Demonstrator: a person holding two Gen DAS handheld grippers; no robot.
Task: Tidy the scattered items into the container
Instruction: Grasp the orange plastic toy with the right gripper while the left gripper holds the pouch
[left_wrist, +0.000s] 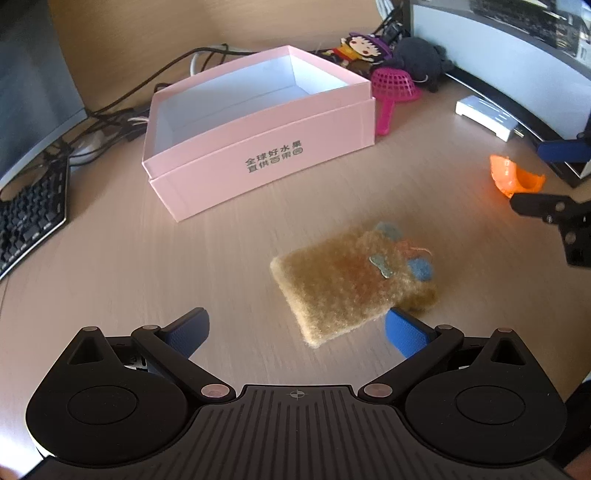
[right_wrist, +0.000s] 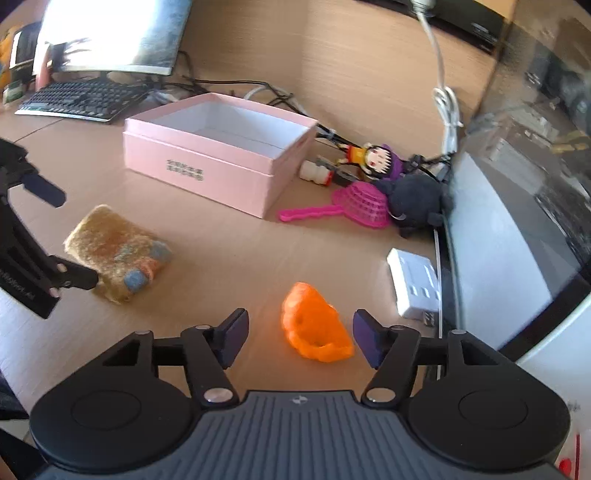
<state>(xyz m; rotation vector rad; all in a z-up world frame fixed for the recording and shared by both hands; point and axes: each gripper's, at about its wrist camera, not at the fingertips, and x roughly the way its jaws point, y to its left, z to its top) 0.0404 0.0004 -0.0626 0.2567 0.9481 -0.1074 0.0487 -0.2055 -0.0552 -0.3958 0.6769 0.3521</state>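
An open pink box (left_wrist: 258, 155) with a bare white inside stands mid-desk, also visible in the right wrist view (right_wrist: 199, 166). A fuzzy tan pouch (left_wrist: 343, 284) with blue patches lies flat in front of it. My left gripper (left_wrist: 295, 326) is open wide, and the pouch's near corner lies between its blue pads without touching them. A crumpled orange item (right_wrist: 314, 328) lies on the desk to the right. My right gripper (right_wrist: 301, 332) straddles it, open, its pads just clear of the item's sides.
Beside the box's right end lie a pink toy strainer (right_wrist: 354, 206), a cartoon doll (right_wrist: 373, 158) and a black plush (right_wrist: 417, 199). A white adapter (right_wrist: 413, 284) sits by the curved monitor base. A black keyboard (left_wrist: 33, 214) and cables lie left of and behind the box.
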